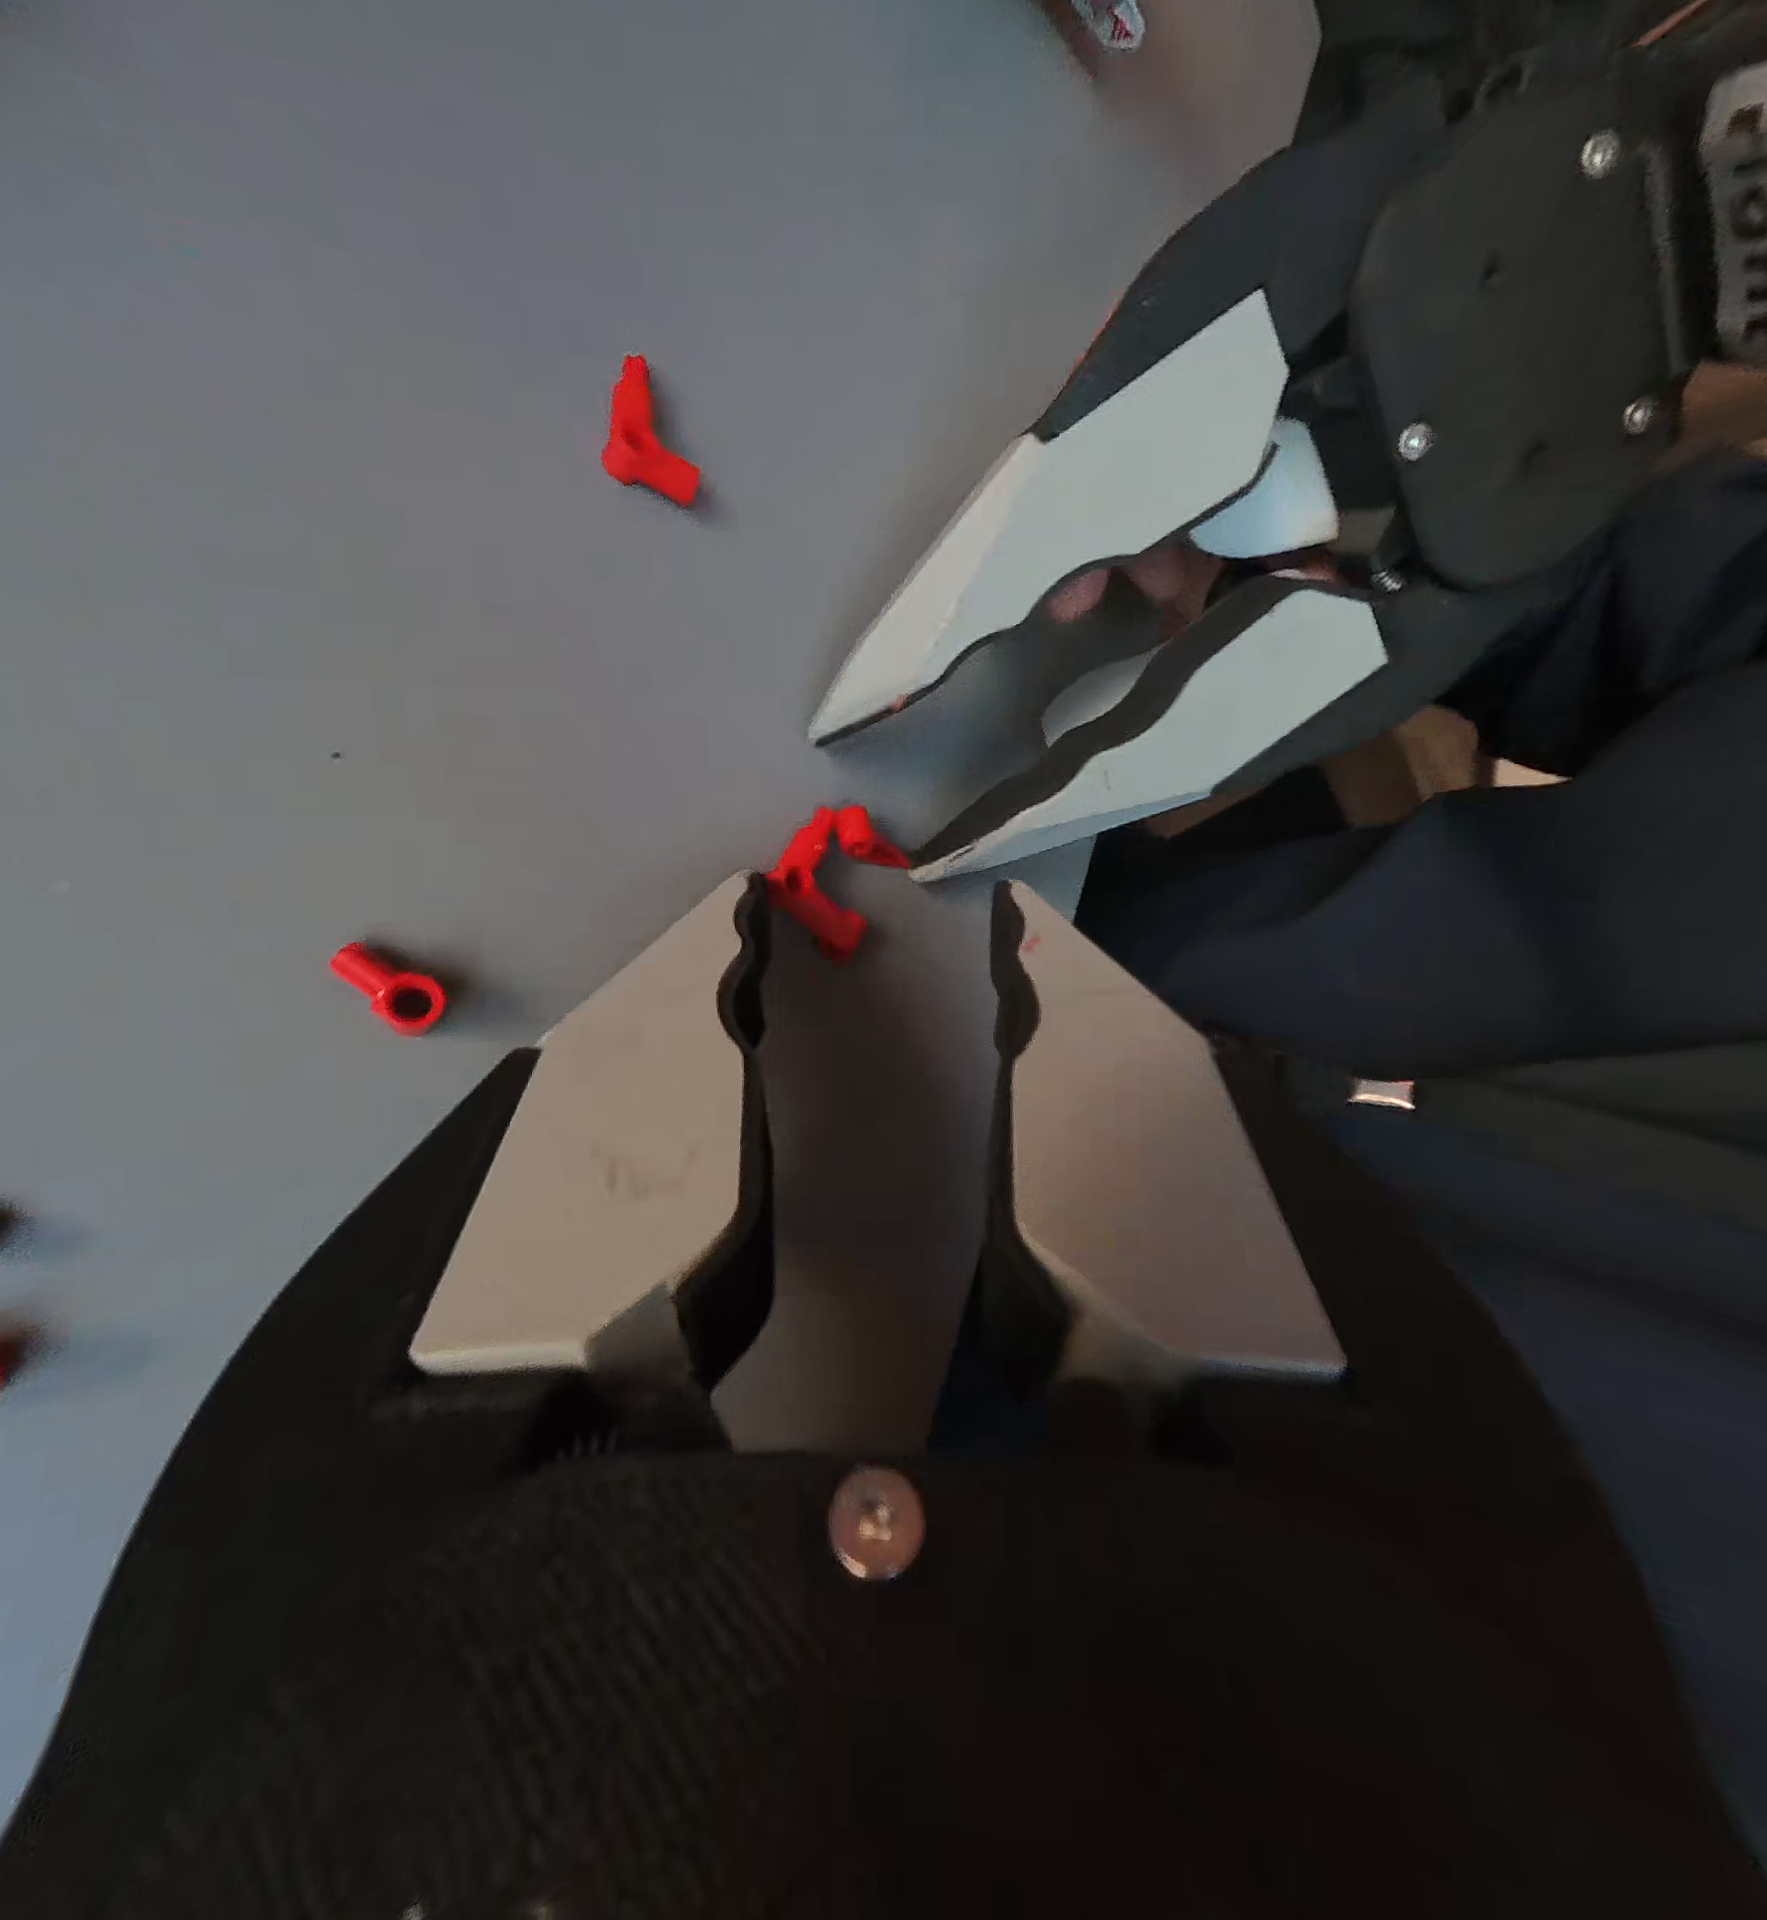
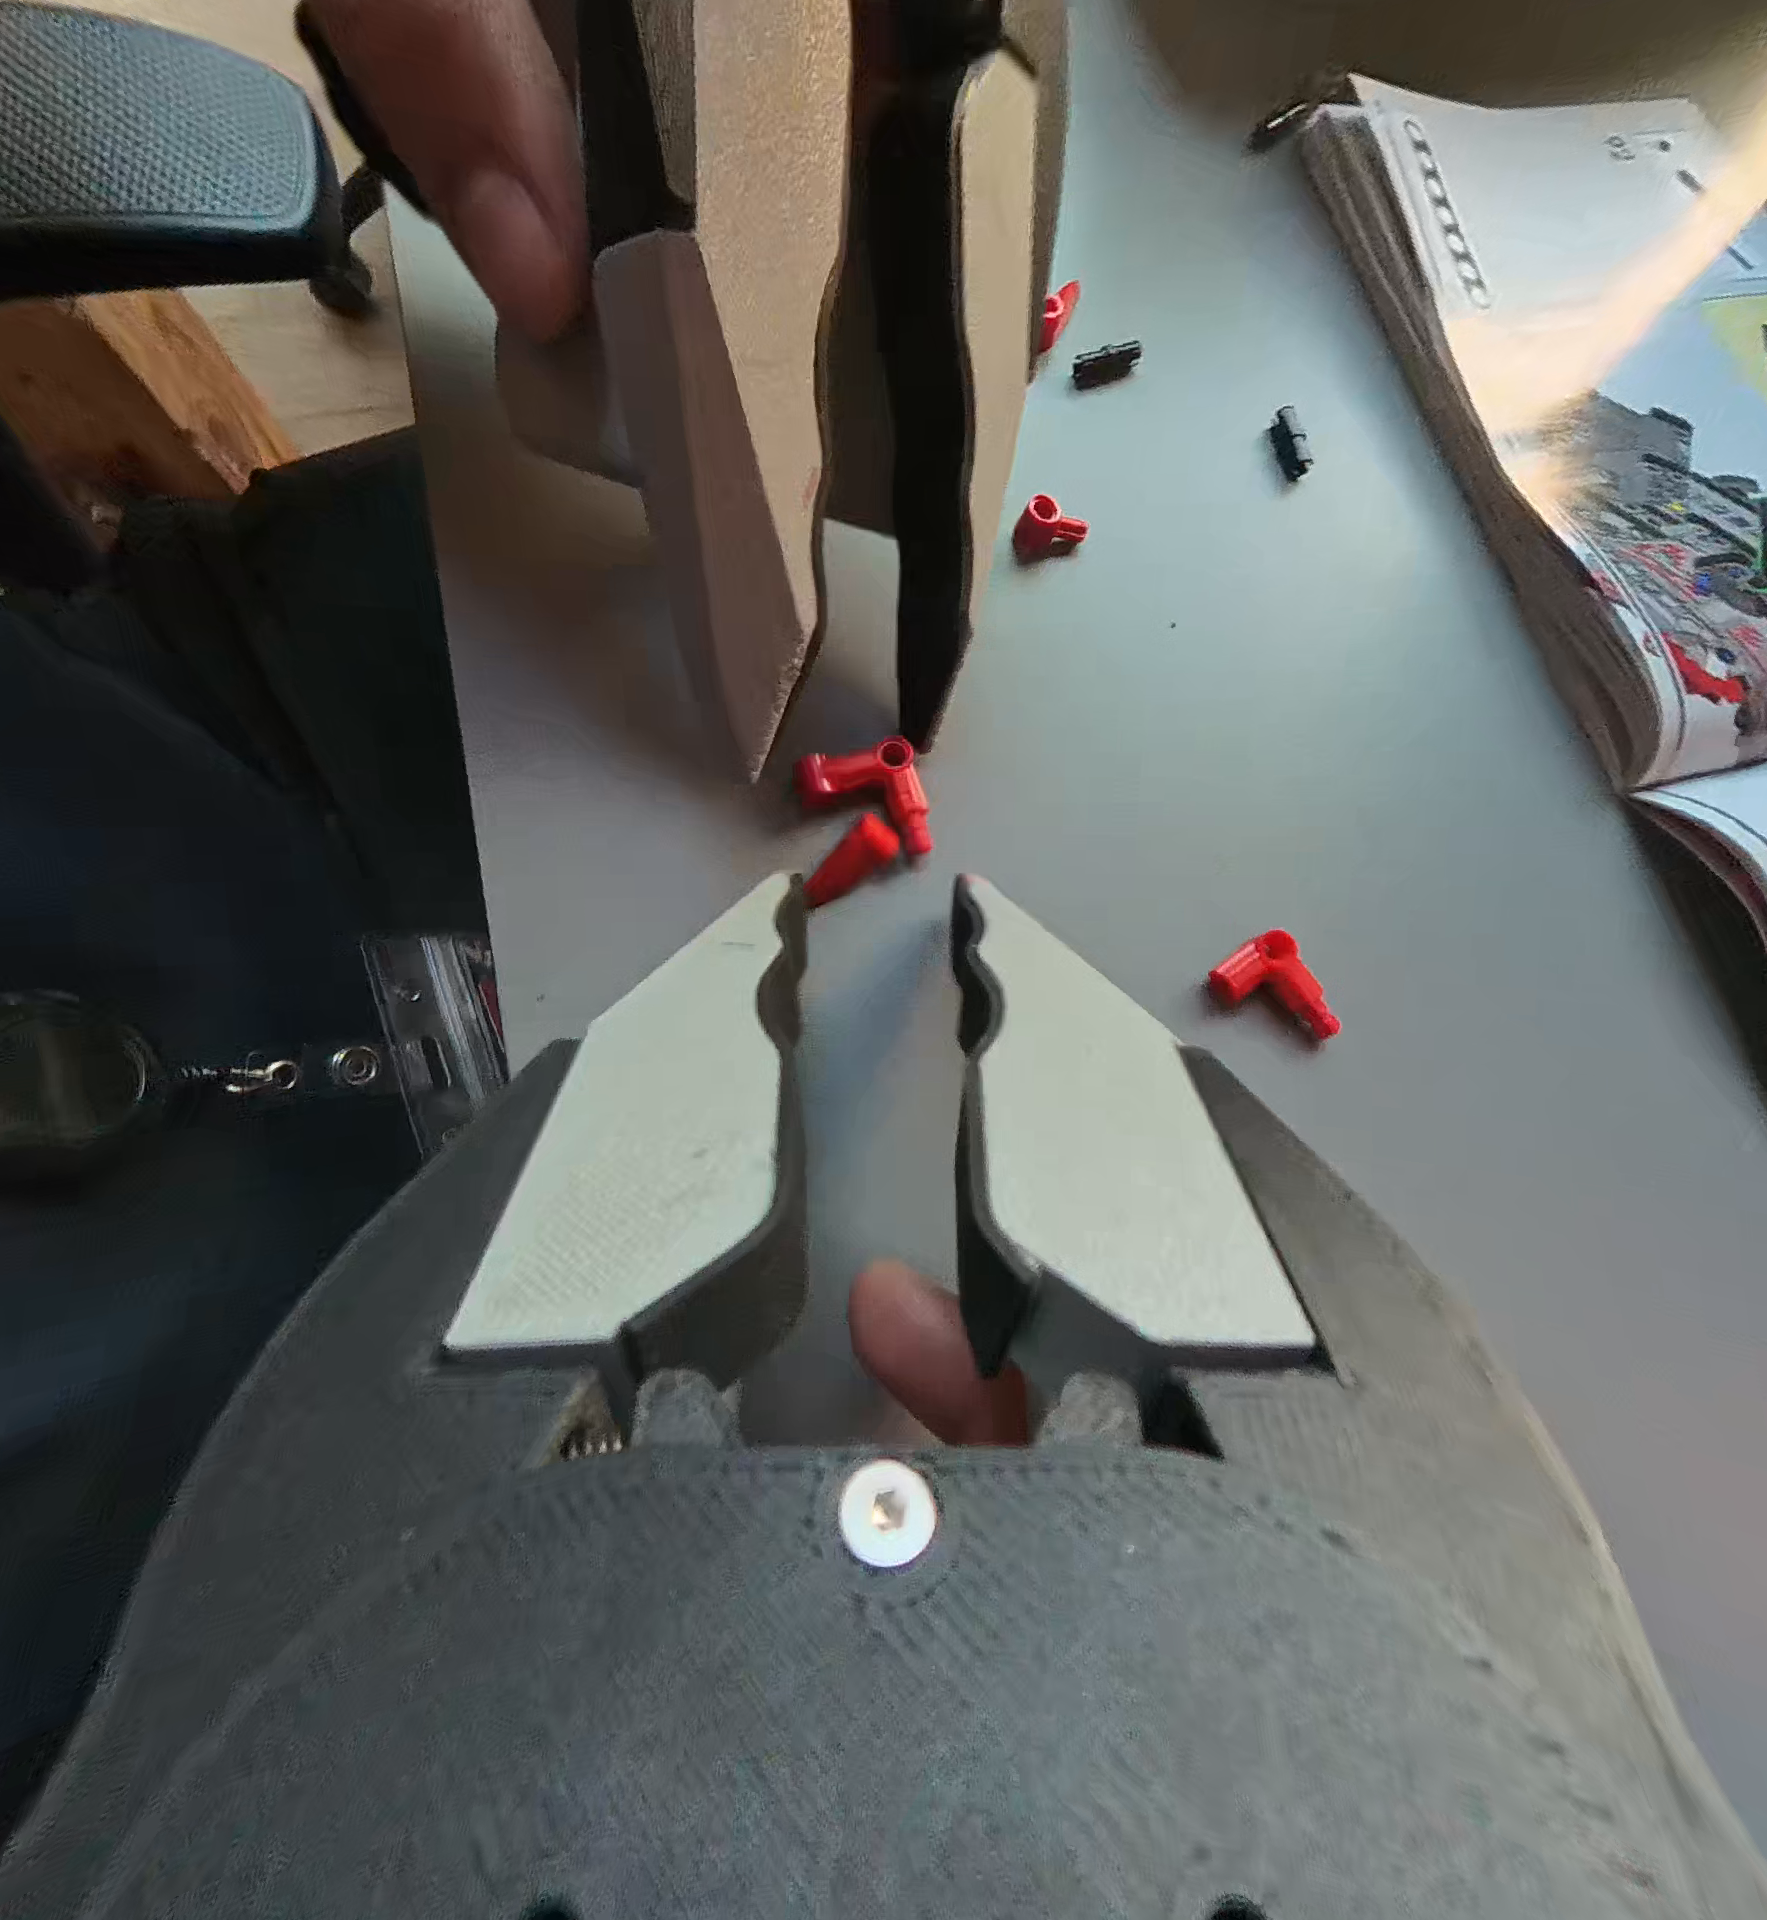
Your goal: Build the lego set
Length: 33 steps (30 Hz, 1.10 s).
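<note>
Two small red lego connectors lie together on the grey table: an angled one and a short straight one. My left gripper is open and empty, with one fingertip against the angled connector. It also shows from above in the right wrist view. My right gripper is open and empty, with one fingertip next to the short connector. It enters the left wrist view from the upper right. Both grippers point at the pair from opposite sides.
More red connectors lie loose, with two black pins farther off. An open instruction booklet lies at the right. The table edge, a person's lap and a chair armrest are at the left. Only a small space, under 4 cm, lies between the two pairs of fingers.
</note>
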Tool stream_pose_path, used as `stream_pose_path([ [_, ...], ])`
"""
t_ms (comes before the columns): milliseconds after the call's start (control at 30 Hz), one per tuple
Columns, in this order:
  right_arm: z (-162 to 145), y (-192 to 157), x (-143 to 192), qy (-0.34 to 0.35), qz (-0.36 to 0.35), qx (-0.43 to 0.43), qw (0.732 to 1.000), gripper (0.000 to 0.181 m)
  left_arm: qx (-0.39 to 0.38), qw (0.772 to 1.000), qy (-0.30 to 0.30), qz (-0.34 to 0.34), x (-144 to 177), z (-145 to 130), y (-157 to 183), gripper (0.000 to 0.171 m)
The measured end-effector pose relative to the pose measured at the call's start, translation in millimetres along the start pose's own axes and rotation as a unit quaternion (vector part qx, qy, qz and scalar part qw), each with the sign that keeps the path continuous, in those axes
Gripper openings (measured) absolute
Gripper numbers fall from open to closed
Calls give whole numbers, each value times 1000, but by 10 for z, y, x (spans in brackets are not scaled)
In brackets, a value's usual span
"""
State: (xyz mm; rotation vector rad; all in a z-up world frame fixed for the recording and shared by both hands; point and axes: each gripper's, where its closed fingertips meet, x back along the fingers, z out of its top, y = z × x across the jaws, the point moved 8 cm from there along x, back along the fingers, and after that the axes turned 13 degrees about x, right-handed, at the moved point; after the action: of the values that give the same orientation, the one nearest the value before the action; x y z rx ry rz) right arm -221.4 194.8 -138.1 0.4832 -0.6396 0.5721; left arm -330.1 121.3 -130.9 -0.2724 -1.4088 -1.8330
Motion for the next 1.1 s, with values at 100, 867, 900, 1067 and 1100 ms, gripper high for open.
stream_pose_path([
  [100,-13,-9,-8,3,27,12,1000,0,-21,999,5,25,27,0,7,44],
  [867,-81,220,78,-34,-22,88,995,13,-84,996,-30,6,-185,6,22,5],
  [900,-93,232,68,-44,-27,101,994,13,-90,995,-32,2,-197,5,28,5],
  [1067,-160,404,73,-84,-64,142,984,8,-96,995,-39,-10,-203,16,57,13],
  [1100,-169,424,87,-87,-64,132,985,10,-95,995,-35,-10,-183,20,71,22],
])
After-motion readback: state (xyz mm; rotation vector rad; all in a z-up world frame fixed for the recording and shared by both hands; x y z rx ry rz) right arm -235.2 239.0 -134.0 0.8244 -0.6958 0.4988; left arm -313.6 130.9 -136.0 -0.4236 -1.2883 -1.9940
